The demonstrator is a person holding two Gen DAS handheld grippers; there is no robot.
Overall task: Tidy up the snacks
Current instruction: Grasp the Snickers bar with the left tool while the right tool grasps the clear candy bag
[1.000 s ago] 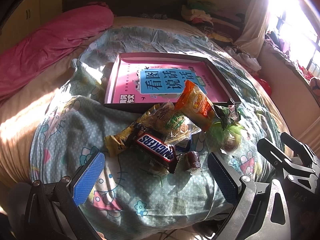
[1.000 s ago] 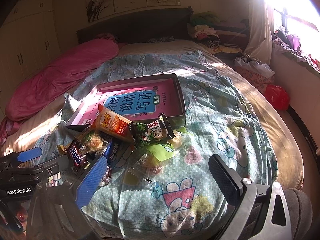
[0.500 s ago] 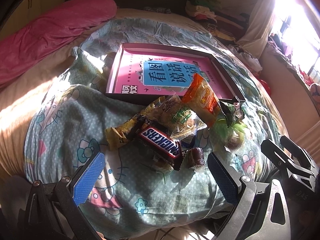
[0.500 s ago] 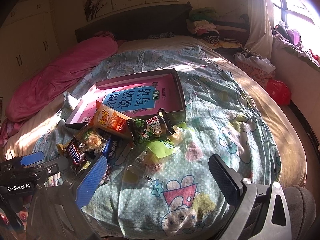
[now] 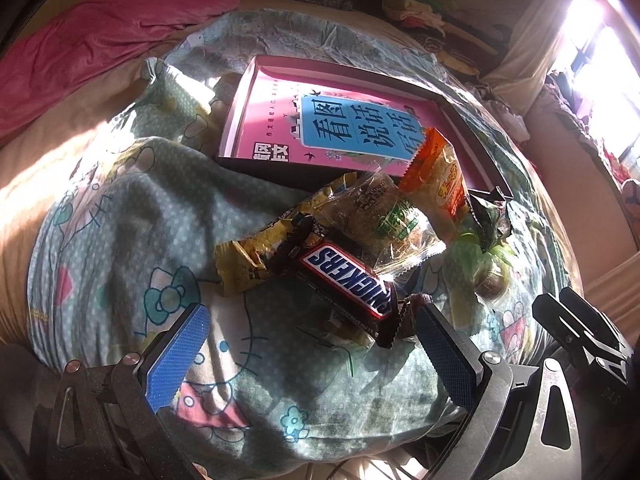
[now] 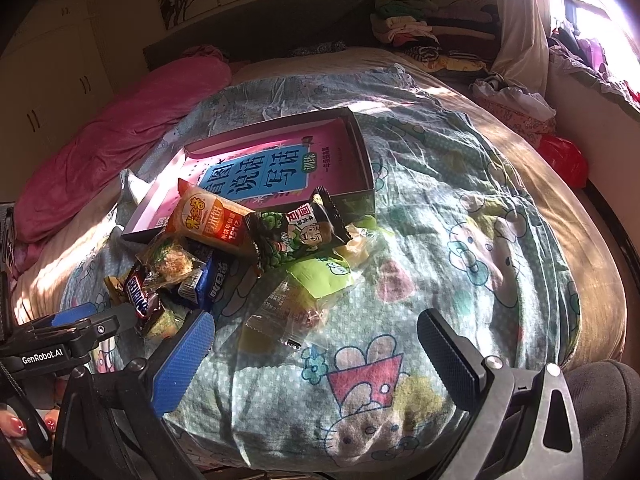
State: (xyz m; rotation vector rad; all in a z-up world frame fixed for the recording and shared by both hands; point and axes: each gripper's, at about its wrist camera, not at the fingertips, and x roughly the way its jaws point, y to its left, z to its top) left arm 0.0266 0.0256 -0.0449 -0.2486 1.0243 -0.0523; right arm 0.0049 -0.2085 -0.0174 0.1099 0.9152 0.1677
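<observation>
A pile of snacks lies on the bed in front of a shallow dark box (image 5: 256, 170) with a pink book inside. In the left wrist view a Snickers bar (image 5: 346, 280) lies nearest, with a yellow wrapper (image 5: 244, 264), a clear cake packet (image 5: 384, 216) and an orange cracker bag (image 5: 440, 172) behind it. My left gripper (image 5: 308, 344) is open, just short of the Snickers bar. In the right wrist view my right gripper (image 6: 316, 354) is open over the quilt, near a clear packet (image 6: 288, 316), a green packet (image 6: 324, 278) and a dark pea-snack bag (image 6: 300, 234).
The bed has a cartoon-print quilt (image 6: 460, 220) and a pink duvet (image 6: 120, 136) at the left. Clothes are piled at the headboard (image 6: 408, 28). A red bag (image 6: 564, 160) lies on the floor at the right. My left gripper also shows in the right wrist view (image 6: 72, 328).
My left gripper has moved forward and down toward the Snickers bar. My right gripper has edged slightly closer to the snack pile. Both stay open.
</observation>
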